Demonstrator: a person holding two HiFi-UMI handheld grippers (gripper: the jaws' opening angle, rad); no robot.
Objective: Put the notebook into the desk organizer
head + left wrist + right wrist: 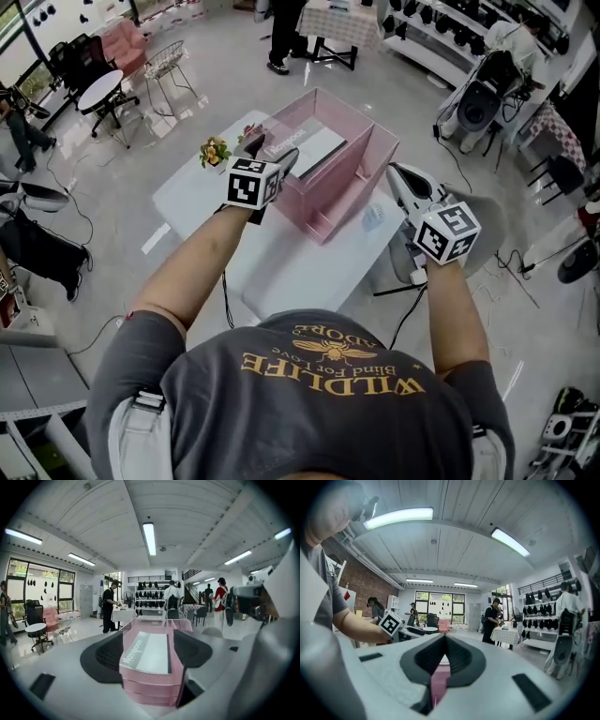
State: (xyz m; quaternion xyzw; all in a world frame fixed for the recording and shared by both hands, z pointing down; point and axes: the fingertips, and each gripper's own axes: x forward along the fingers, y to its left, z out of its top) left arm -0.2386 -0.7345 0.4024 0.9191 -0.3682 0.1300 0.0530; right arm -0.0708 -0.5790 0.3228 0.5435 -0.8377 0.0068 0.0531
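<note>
The pink desk organizer stands at the far side of the white table. The grey-and-white notebook lies flat in its top tray. My left gripper hovers at the organizer's near-left end, jaws open and level with the top tray. In the left gripper view the notebook and the organizer show between the spread fingers of the left gripper, with the pads touching neither. My right gripper is held off the organizer's right side. In its own view the right gripper is shut and holds nothing.
A small pot of flowers stands on the table left of the organizer. A pale small object lies by its near-right corner. A round table with chairs is on the floor far left, a person beyond, and racks at right.
</note>
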